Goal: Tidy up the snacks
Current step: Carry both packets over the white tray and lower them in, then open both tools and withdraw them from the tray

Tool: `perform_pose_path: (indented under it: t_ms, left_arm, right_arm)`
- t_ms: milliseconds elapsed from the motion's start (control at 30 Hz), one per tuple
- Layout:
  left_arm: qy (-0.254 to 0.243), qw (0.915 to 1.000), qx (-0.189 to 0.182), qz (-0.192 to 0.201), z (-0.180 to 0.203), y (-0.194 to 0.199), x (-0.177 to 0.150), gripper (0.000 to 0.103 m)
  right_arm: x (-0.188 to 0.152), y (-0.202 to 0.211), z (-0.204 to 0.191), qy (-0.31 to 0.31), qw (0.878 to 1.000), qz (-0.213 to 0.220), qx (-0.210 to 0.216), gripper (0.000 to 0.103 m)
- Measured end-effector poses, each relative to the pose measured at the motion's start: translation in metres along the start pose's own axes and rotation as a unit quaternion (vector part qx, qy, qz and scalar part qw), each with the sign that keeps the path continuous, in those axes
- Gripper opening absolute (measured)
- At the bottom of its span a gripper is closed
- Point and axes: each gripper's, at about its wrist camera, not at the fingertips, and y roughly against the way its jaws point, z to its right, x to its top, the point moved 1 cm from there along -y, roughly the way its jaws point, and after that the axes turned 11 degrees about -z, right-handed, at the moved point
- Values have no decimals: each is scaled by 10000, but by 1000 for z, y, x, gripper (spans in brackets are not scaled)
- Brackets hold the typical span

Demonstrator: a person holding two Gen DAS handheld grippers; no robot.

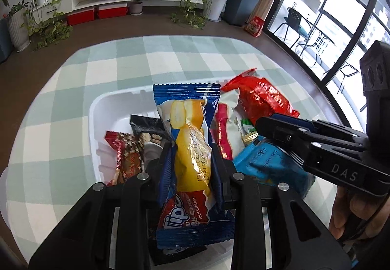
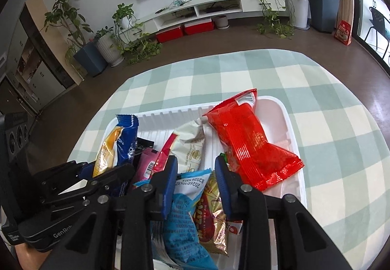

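Two grippers over one white tray [image 2: 287,121] on the checked counter [image 2: 329,104]. Left gripper [image 1: 192,148]: fingers clamped on one blue-and-yellow roll cake packet [image 1: 190,138], centre frame. Right gripper [image 2: 196,167]: fingers narrow, straddling one light-blue packet [image 2: 182,216] and one gold pie packet [image 2: 212,216] at lower centre; contact cannot be told. One large red bag [image 2: 246,143] lies at tray's right side.

Blue roll-cake packet [image 1: 192,162] hiding the tray [image 1: 97,109] behind it, light-blue packet [image 2: 180,216] cut off by bottom edge
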Motion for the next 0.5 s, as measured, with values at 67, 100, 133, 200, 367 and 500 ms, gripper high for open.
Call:
perform_pose_path:
  t_ms: [67, 100, 133, 200, 367, 500]
  left_arm:
    - [-22, 10000, -20, -63, 1, -8, -2, 27]
    - [-32, 10000, -33, -48, 2, -10, -3, 27]
    - [-23, 10000, -30, -18, 3, -10, -3, 28]
    - [30, 10000, -20, -5, 2, -11, -2, 28]
    - [39, 10000, -52, 68, 1, -7, -3, 31]
    - [71, 9997, -68, 227, 2, 2, -6, 60]
  right_arm:
    - [-1, -3, -1, 45, 10000, 3, -72, 35]
    - [-1, -5, -2, 60, 9999, -3, -103, 35]
    - [-1, -7, -1, 70, 9999, -2, -134, 35]
    - [-2, -11, 2, 55, 9998, -2, -190, 35]
    - [-4, 4, 10, -39, 9998, 139, -116, 39]
    - [-9, 30, 14, -22, 9989, 459, -119, 56]
